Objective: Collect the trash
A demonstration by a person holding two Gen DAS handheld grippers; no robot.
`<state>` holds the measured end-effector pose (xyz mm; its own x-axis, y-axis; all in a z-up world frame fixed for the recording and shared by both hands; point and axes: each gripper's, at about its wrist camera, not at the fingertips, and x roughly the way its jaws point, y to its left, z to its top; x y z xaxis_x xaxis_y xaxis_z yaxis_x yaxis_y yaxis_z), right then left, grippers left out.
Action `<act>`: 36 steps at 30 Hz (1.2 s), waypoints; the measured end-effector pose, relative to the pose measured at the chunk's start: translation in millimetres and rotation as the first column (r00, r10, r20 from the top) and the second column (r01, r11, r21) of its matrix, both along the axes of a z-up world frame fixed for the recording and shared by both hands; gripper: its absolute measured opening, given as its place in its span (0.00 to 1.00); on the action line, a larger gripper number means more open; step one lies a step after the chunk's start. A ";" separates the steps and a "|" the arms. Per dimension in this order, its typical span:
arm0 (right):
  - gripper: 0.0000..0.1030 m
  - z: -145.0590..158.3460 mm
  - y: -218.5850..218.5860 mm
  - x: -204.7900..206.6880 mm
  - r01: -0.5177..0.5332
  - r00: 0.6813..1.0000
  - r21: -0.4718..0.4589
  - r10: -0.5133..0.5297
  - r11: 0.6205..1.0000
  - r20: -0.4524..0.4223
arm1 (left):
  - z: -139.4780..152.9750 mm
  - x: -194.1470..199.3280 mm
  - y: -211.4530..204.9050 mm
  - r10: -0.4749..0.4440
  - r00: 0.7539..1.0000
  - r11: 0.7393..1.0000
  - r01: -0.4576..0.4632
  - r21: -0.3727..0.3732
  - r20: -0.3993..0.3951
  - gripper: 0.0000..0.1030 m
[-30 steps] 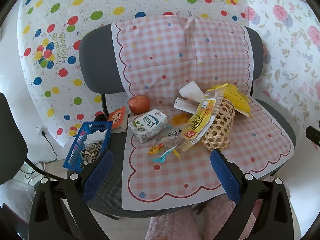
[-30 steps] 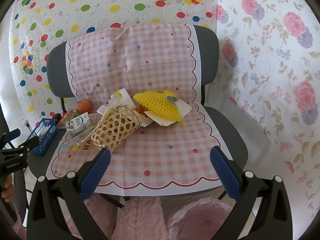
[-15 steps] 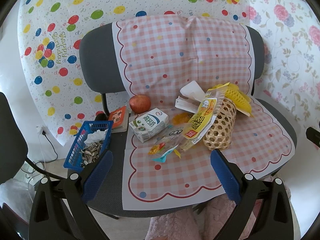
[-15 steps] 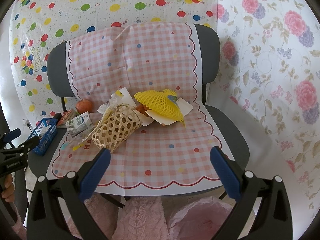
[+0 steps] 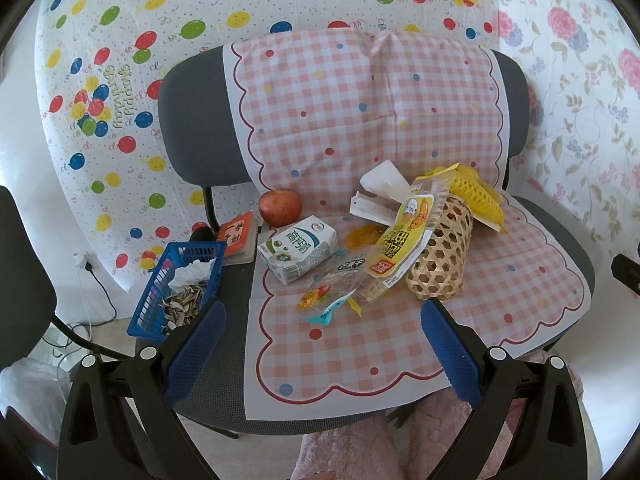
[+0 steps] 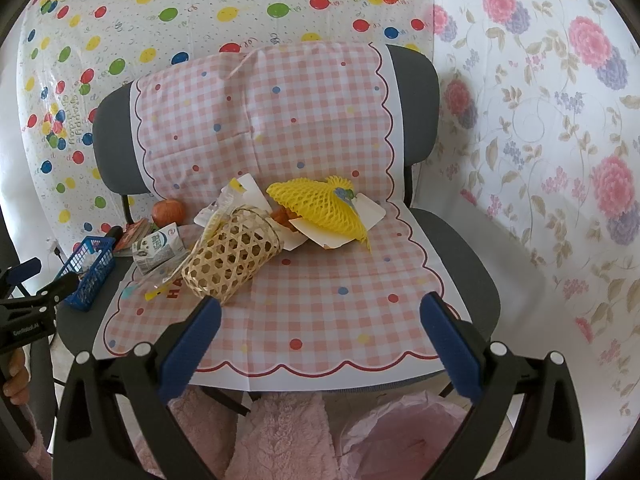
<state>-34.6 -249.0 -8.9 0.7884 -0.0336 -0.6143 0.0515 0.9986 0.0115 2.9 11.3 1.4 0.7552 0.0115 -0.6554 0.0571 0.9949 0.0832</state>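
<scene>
Starting from the left, the blue basket (image 5: 176,280) at the seat's edge holds sunflower seed shells and a crumpled tissue; this is loose, light trash, and I think it is easier to lift the stiff basket by its rim than to pinch the shells. Next to it the milk carton (image 5: 298,250) lies on its side on the checked cloth (image 5: 360,340). It is boxy and probably light if empty, so its narrow sides give a good hold. In front of it lie small wrappers (image 5: 324,300), thin, slippery and flat; a raised edge is the place to take them. The long yellow snack bag (image 5: 404,236) leans against the tipped woven basket (image 5: 440,256) and its free lower end can be pinched. Further right, the yellow foam net (image 6: 320,208) rests on white paper (image 6: 368,210); it is soft and springy.

The left hand-held gripper (image 5: 322,334) and the right hand-held gripper (image 6: 320,328) both hang before the seat with fingers wide apart, holding nothing.
</scene>
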 end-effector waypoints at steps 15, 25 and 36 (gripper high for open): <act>0.94 -1.0 -1.3 -0.5 0.002 1.000 0.006 -0.002 1.000 0.000 | -0.1 0.4 -1.2 0.001 1.000 1.000 -0.001 0.002 -0.002 0.94; 0.94 -2.7 -1.2 -0.9 0.003 1.000 0.008 -0.003 1.000 -0.001 | 0.0 0.5 -1.4 0.001 1.000 1.000 -0.001 0.003 -0.004 0.94; 0.94 -6.0 0.1 1.2 0.000 1.000 0.011 0.001 1.000 -0.007 | -0.8 2.2 0.9 0.009 1.000 1.000 -0.009 0.003 -0.008 0.94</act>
